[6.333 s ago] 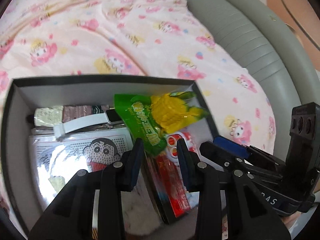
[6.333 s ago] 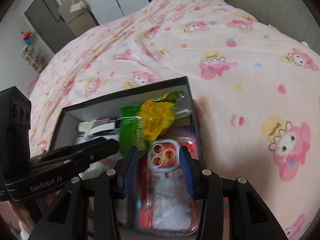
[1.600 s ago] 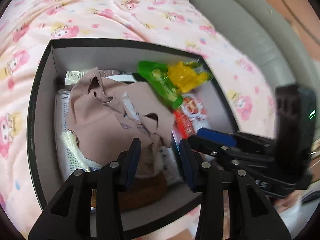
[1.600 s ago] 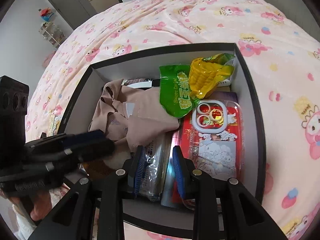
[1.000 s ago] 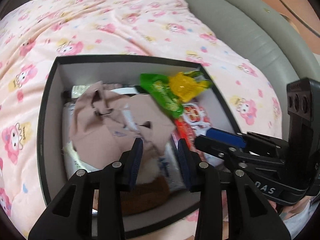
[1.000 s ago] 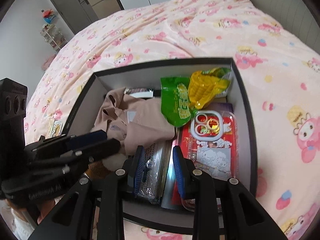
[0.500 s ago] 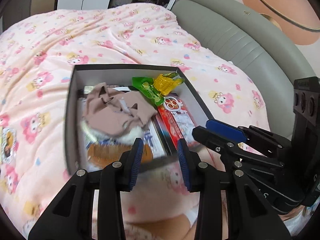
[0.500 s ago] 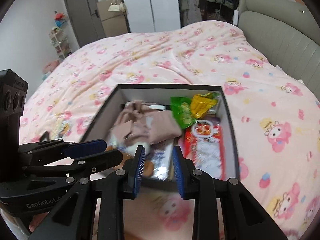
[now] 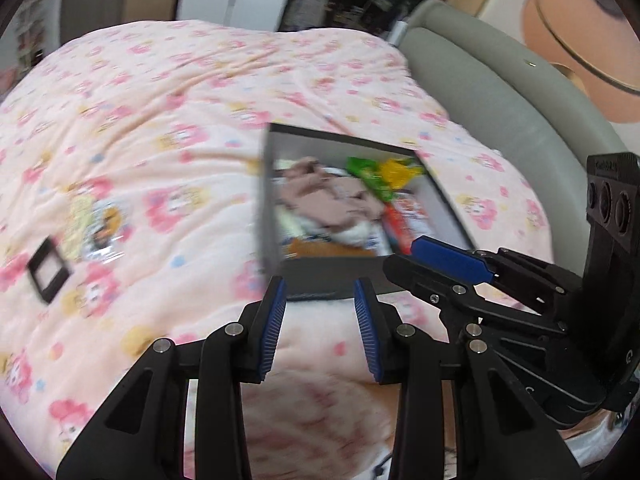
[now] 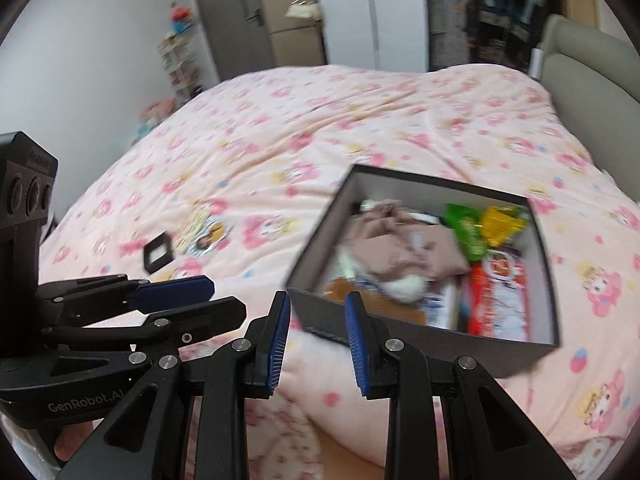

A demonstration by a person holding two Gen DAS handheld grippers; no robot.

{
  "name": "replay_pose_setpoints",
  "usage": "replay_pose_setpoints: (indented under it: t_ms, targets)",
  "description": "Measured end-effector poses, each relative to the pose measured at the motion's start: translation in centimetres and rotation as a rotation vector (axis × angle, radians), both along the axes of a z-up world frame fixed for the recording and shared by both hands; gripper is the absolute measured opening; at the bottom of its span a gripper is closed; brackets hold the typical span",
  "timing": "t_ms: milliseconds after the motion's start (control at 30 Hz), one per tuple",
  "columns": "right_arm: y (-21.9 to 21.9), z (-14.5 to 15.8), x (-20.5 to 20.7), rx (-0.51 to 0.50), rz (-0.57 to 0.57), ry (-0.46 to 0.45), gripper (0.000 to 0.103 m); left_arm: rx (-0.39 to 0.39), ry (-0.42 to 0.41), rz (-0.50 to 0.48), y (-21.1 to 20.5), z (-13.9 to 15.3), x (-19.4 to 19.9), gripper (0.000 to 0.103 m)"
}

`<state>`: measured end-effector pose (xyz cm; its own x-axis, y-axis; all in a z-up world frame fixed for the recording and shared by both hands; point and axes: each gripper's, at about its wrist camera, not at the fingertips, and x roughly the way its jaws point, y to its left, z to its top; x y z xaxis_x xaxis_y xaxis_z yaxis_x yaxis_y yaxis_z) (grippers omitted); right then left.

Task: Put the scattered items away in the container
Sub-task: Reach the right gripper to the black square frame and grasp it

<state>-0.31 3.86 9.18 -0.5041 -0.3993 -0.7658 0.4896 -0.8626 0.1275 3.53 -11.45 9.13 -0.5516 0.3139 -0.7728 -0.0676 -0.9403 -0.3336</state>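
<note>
A black box (image 9: 328, 280) with a pale inside sits on the pink bedspread; it also shows in the right wrist view (image 10: 420, 332). It holds a tan cloth (image 10: 404, 248), a green and yellow snack bag (image 10: 488, 224) and a red packet (image 10: 496, 296). On the bedspread to the left lie a small black frame (image 9: 48, 274) (image 10: 158, 257) and a clear cartoon packet (image 9: 94, 220) (image 10: 204, 234). My left gripper (image 9: 320, 336) is open and empty, back from the box's near wall. My right gripper (image 10: 316, 340) is open and empty beside the box's near corner.
A grey padded headboard (image 9: 500, 92) runs along the right of the bed. Wardrobes and a shelf (image 10: 256, 36) stand beyond the far end. The bedspread (image 10: 320, 120) stretches wide to the left and behind the box.
Both grippers have pulled up and back from the box, so it looks smaller and farther. The views have swung left, bringing the black frame and cartoon packet into sight.
</note>
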Motion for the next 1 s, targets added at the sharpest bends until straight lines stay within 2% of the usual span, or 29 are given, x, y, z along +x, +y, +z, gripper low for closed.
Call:
replay_pose_setpoints:
  t_ms: [67,200,300,433,567,700,767,833,933,1000]
  targets:
    - [-2.1,-0.4,0.0,0.014,0.036,-0.012,0.025,-0.014,0.003,0.055,-2.2,-0.4,0.8,0.035]
    - [-7.7,-0.9,-0.1,-0.008,0.161,-0.078,0.025,0.047,0.004,0.187,-7.4,-1.2,2.7,0.035]
    - [-12.5,-1.6,-0.5,-0.016,0.269,-0.107,0.025,0.048,0.000,0.300,-11.8,-1.9,3.6,0.035]
    - [-19.0,-3.9,-2.1,-0.004,0.382,-0.242,0.026,0.055,-0.050,0.462,-17.0,-3.5,4.3,0.035]
    - [-23.4,-5.3,-2.8,-0.005,0.438,-0.307,0.033,0.082,-0.107,0.581,-21.3,-6.2,4.8,0.037]
    - [-28.3,-8.1,-5.0,0.078,0.452,-0.349,0.034,0.067,-0.189,0.686,-25.1,-9.8,4.3,0.037]
    - [-29.8,-9.6,-6.1,0.124,0.454,-0.365,0.034,0.133,-0.211,0.731,-26.9,-11.5,4.5,0.037]
    - [-31.2,-11.4,-6.9,0.175,0.462,-0.391,0.034,0.164,-0.210,0.747,-28.0,-12.3,4.3,0.037]
    - [-32.4,-13.3,-7.8,0.196,0.467,-0.427,0.034,0.203,-0.208,0.768,-29.3,-14.2,3.0,0.037]
    - [-33.3,-14.0,-8.3,0.179,0.472,-0.435,0.034,0.274,-0.196,0.780,-30.2,-15.8,2.1,0.036]
